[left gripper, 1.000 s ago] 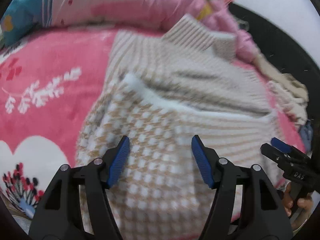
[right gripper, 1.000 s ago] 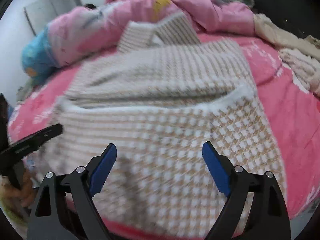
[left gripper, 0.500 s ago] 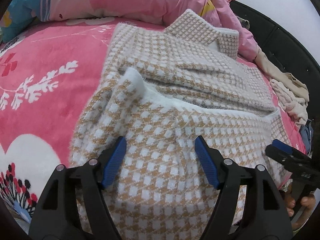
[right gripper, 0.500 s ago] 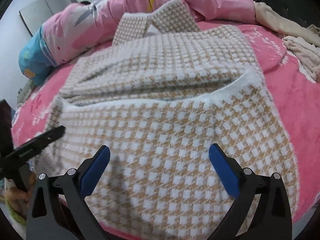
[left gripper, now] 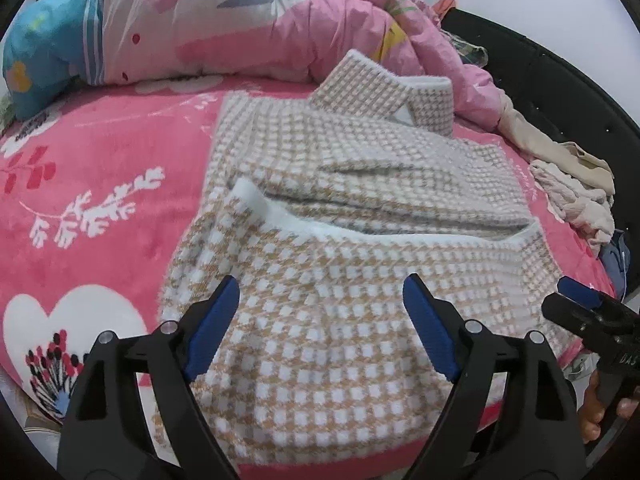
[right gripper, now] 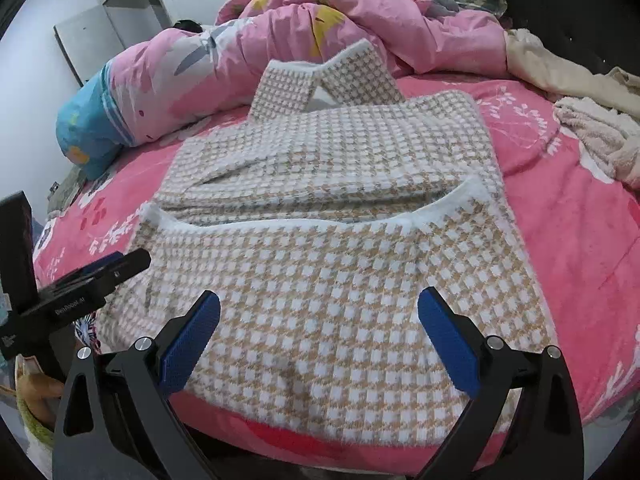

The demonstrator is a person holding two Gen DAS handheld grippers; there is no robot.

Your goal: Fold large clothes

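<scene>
A large tan-and-white houndstooth sweater (left gripper: 352, 216) lies flat on the pink bed, collar at the far end, its lower part folded up with a white hem across the middle. It also shows in the right wrist view (right gripper: 332, 216). My left gripper (left gripper: 320, 308) is open and empty over the near left part of the sweater. My right gripper (right gripper: 318, 332) is open and empty over the near edge. The right gripper also shows at the right edge of the left wrist view (left gripper: 592, 316), and the left gripper at the left of the right wrist view (right gripper: 92, 276).
A pink blanket (left gripper: 100, 168) with white flowers covers the bed. A bunched pink and blue quilt (left gripper: 240, 24) lies beyond the collar. Beige clothes (left gripper: 572, 184) are piled at the right by a black headboard (left gripper: 560, 76).
Both grippers have drawn back toward the near edge of the bed. The sweater lies still and more of it is in view.
</scene>
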